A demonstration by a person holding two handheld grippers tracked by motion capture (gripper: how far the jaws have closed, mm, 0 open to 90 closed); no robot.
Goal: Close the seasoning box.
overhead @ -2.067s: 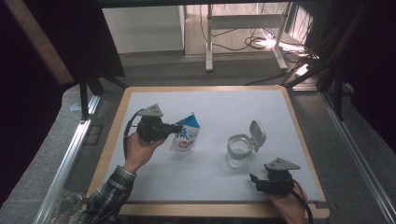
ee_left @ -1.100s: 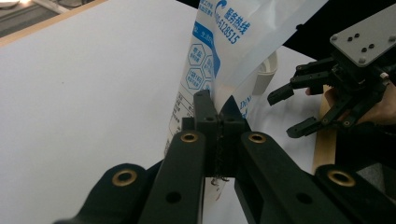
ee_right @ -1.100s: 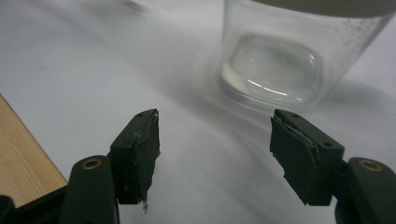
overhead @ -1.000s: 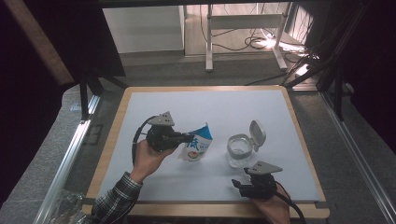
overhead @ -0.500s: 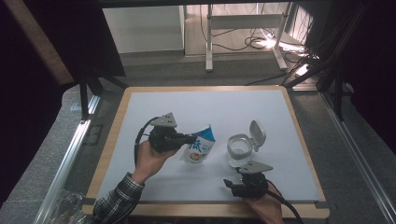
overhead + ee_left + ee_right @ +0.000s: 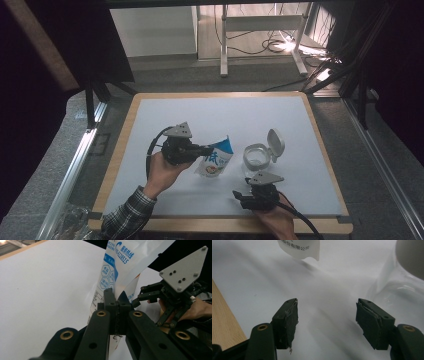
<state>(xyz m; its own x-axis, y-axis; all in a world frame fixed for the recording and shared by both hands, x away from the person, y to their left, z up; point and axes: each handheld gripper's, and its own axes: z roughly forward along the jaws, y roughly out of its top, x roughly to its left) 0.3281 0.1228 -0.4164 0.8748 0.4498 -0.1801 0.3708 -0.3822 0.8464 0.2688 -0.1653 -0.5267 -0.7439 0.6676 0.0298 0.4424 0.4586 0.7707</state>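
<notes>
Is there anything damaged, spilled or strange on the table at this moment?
Nothing spilled. Only the right gripper shows wear: the covering on its pads is frayed at the edges. The pouch is held tilted by the left gripper.

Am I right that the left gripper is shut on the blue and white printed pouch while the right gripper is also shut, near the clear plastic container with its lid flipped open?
Not quite: the right gripper is open, its jaws wide apart in the right gripper view. The left gripper is indeed shut on the blue and white printed pouch, and the clear plastic container has its lid flipped open.
</notes>
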